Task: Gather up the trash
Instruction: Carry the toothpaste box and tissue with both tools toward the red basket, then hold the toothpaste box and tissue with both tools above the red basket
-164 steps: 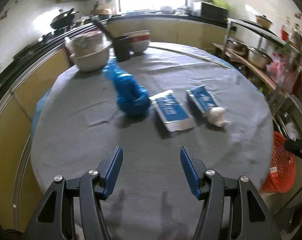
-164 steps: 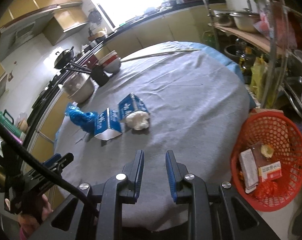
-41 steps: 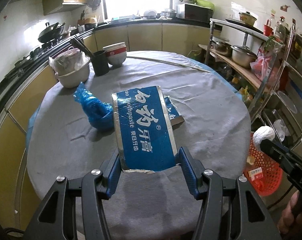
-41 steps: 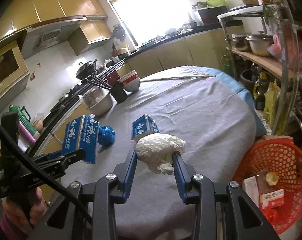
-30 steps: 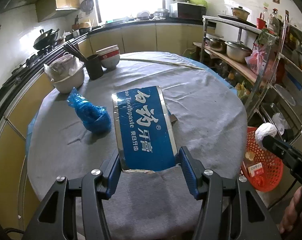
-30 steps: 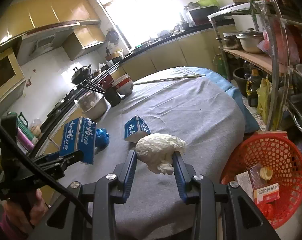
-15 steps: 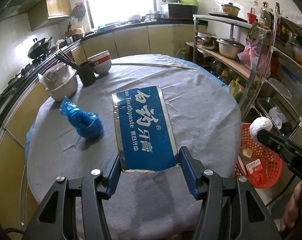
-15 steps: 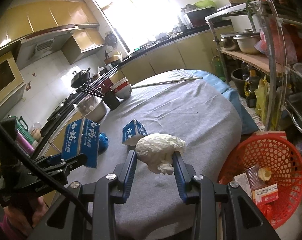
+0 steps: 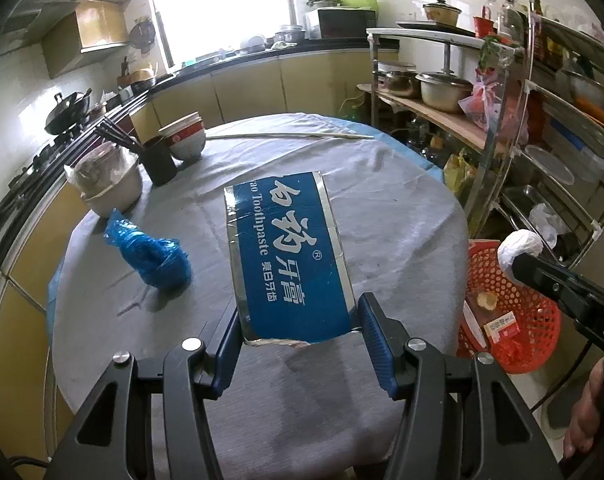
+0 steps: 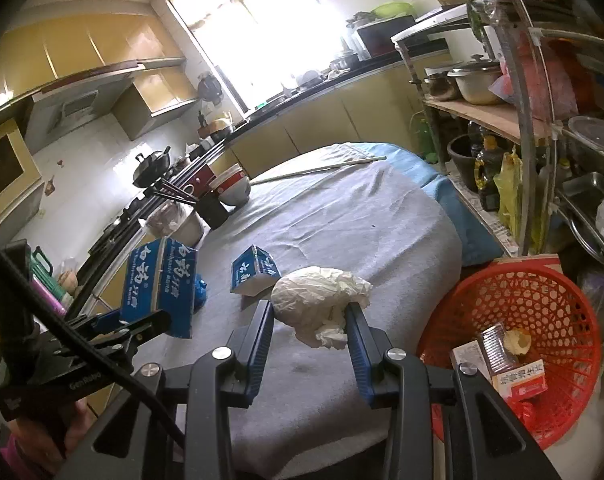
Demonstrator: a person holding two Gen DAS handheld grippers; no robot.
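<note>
Two pieces of trash are lifted off the grey table (image 10: 342,216), beside the red basket (image 10: 542,300). The left gripper (image 9: 297,332) clamps a blue toothpaste box (image 9: 285,256), long axis pointing away; the right gripper (image 10: 308,330) pinches a white paper wad (image 10: 318,296), nearer the basket, just right of it. Since earlier, both have swung toward the basket.

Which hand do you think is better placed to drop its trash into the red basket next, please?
Probably the right: the right gripper, clamped on the crumpled tissue, is beside the red basket; the left gripper, holding the toothpaste box, is over the table.
</note>
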